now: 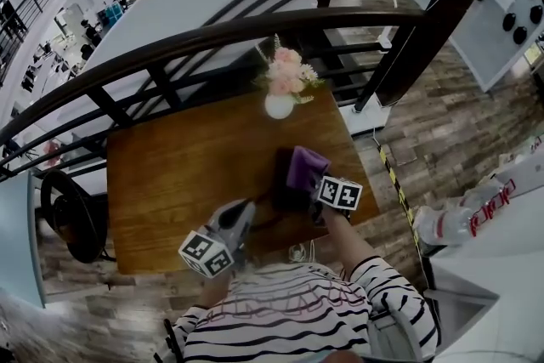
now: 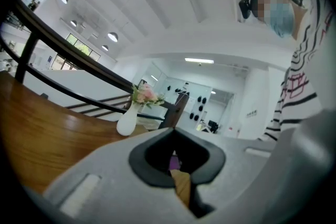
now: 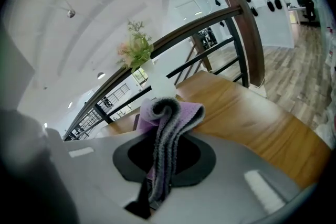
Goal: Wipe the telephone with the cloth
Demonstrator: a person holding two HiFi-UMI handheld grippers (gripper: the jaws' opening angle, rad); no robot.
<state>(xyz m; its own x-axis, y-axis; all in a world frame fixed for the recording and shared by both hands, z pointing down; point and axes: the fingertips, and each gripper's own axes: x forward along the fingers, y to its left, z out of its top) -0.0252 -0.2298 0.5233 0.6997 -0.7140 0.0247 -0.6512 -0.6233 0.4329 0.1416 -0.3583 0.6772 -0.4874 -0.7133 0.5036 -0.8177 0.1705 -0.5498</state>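
A dark telephone [image 1: 281, 183] lies on the wooden table [image 1: 187, 166], near its front right part. A purple and grey cloth [image 1: 305, 165] lies bunched on the telephone's right side, and my right gripper [image 1: 317, 188] is shut on it. In the right gripper view the folded cloth [image 3: 167, 118] sticks up from between the jaws of the right gripper [image 3: 156, 186]. My left gripper [image 1: 248, 208] hovers just left of the telephone, near the table's front edge. In the left gripper view the left gripper [image 2: 179, 186] has its jaws together with nothing seen between them.
A white vase of pink flowers [image 1: 280, 102] stands at the table's far edge, beyond the telephone. A dark curved railing [image 1: 212, 34] runs behind the table. A black round stool [image 1: 68, 217] is at the left, and a white counter [image 1: 501, 234] at the right.
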